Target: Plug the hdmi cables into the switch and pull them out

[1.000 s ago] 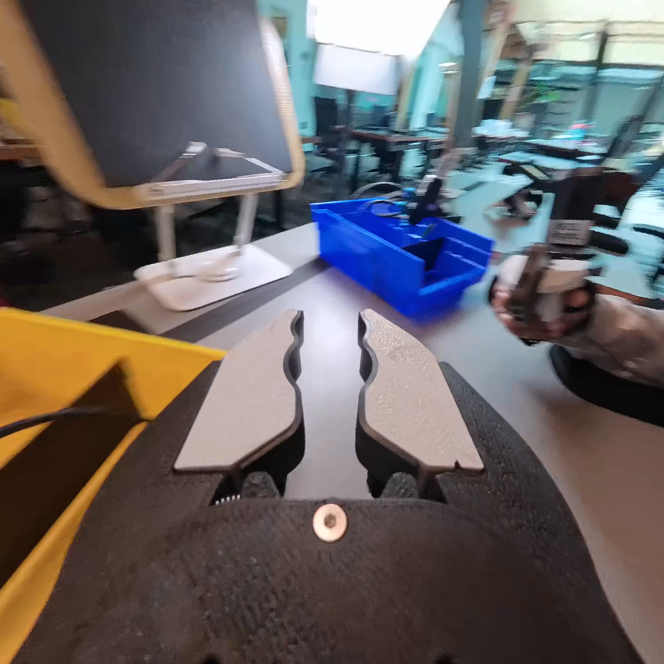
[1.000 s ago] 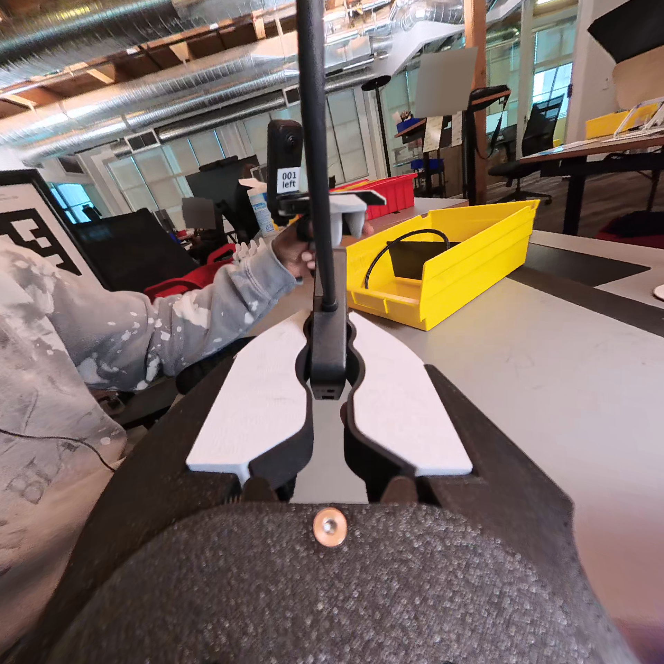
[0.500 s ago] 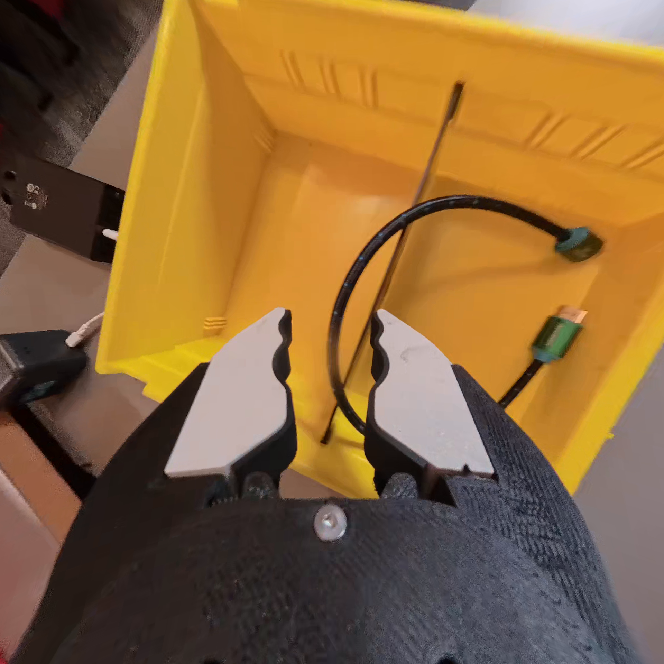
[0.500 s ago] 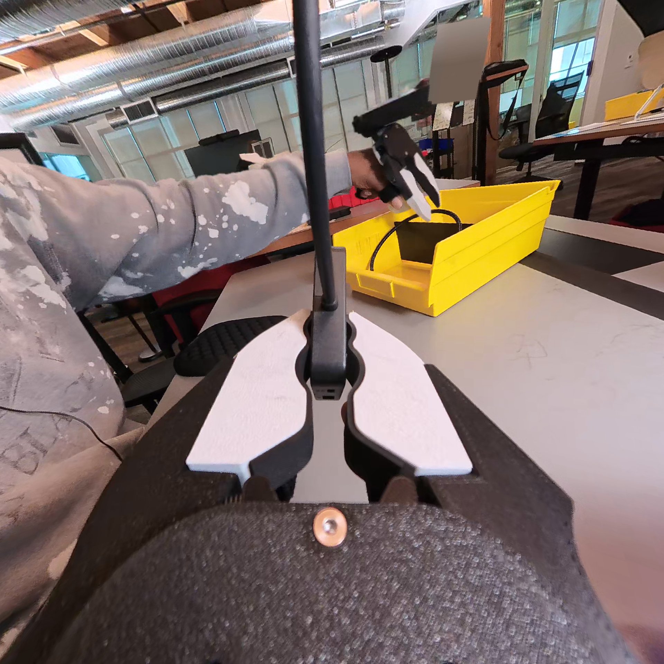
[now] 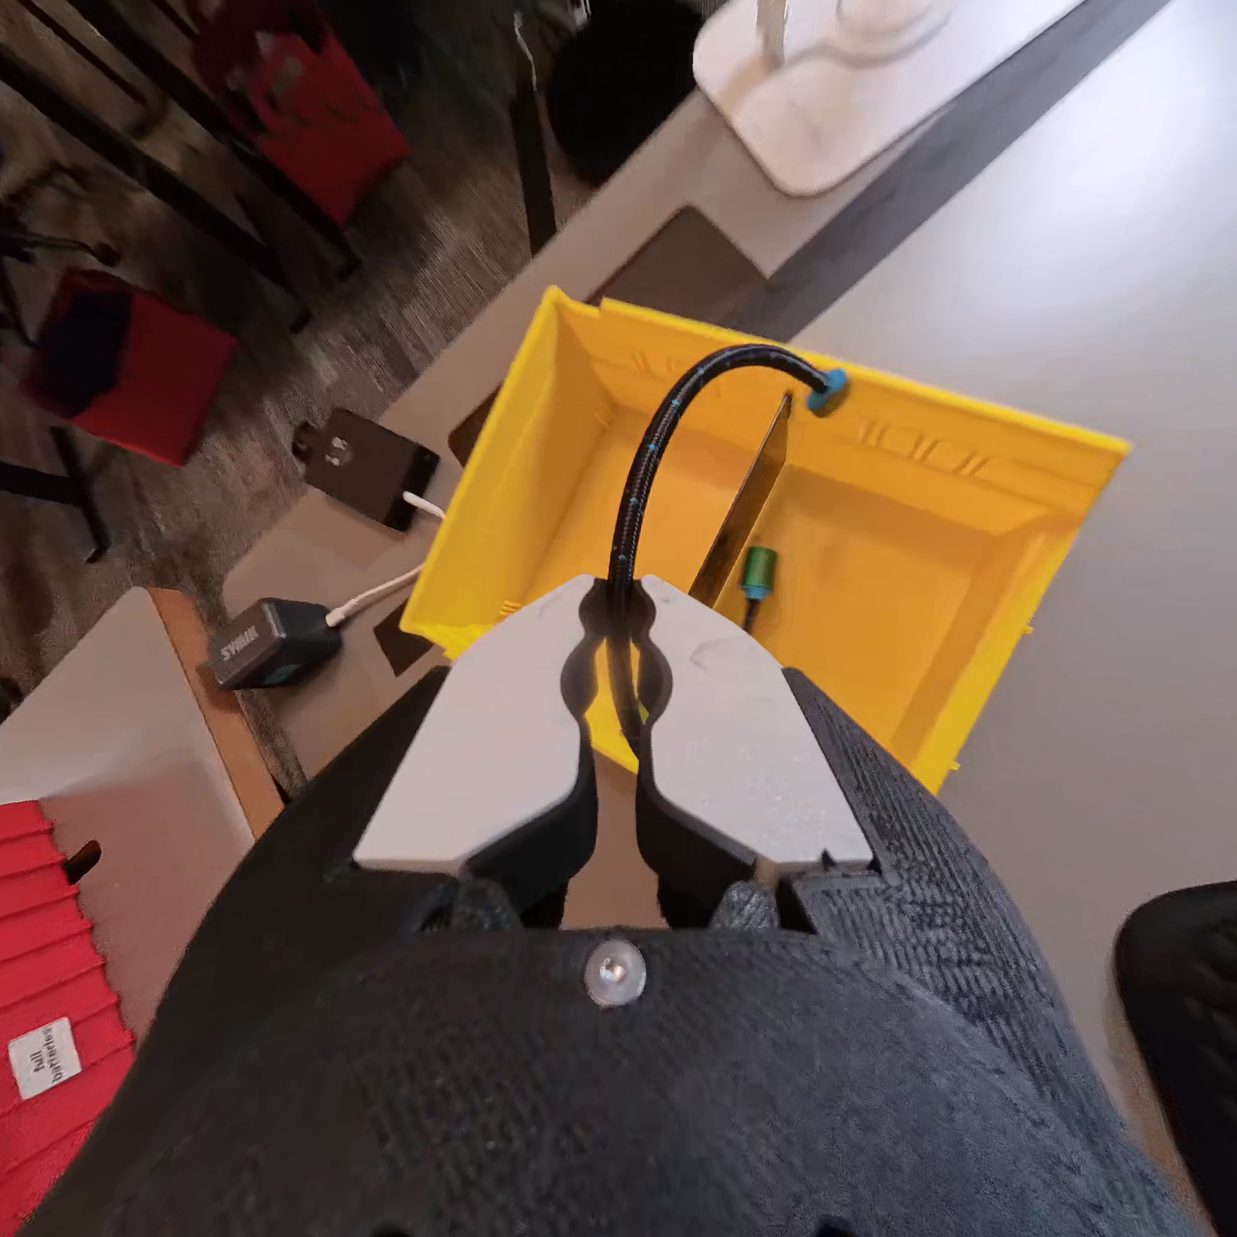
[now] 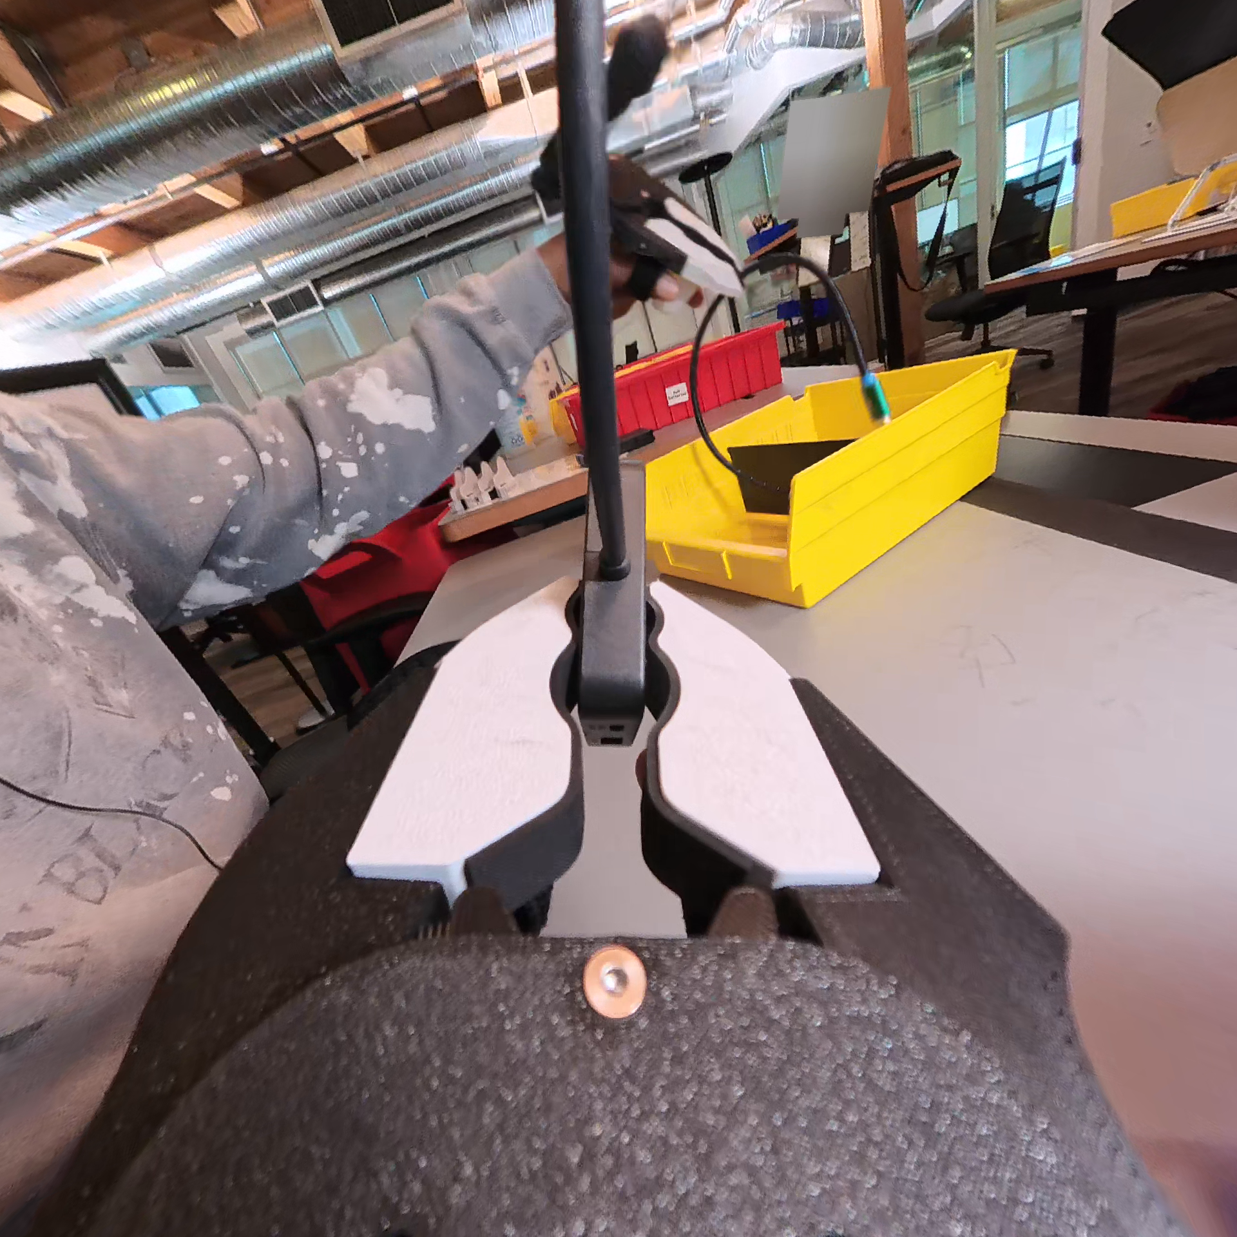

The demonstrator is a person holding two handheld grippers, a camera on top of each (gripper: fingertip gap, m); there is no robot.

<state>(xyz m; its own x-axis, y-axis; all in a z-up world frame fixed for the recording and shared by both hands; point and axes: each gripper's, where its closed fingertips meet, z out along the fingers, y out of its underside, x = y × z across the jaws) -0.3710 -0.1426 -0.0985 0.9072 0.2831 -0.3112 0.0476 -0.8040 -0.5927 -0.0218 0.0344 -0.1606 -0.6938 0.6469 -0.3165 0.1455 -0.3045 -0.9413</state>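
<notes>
My left gripper (image 5: pixel 619 589) is shut on a black braided HDMI cable (image 5: pixel 642 455) and holds it above the yellow bin (image 5: pixel 509 482). The cable arcs up to a teal plug end (image 5: pixel 827 391), and its green plug (image 5: pixel 760 569) hangs beside the bin's black divider (image 5: pixel 743 509). My right gripper (image 6: pixel 612 589) is shut on the black HDMI switch (image 6: pixel 612 669), whose own black lead (image 6: pixel 589 268) runs up out of view. In the right wrist view the left gripper (image 6: pixel 726 281) holds the cable (image 6: pixel 699 401), with the green plug (image 6: pixel 873 398) dangling over the yellow bin (image 6: pixel 837 482).
A person's grey spotted sleeve (image 6: pixel 268 468) reaches across on the left. A red bin (image 6: pixel 676 388) stands on a table behind. Two black boxes with a white wire (image 5: pixel 268 646) lie left of the yellow bin. A white stand base (image 5: pixel 823 100) sits farther along the grey table (image 6: pixel 970 669).
My left gripper has shut on the braided cable and lifted it up out of the yellow bin. My right gripper still holds the switch in the same place.
</notes>
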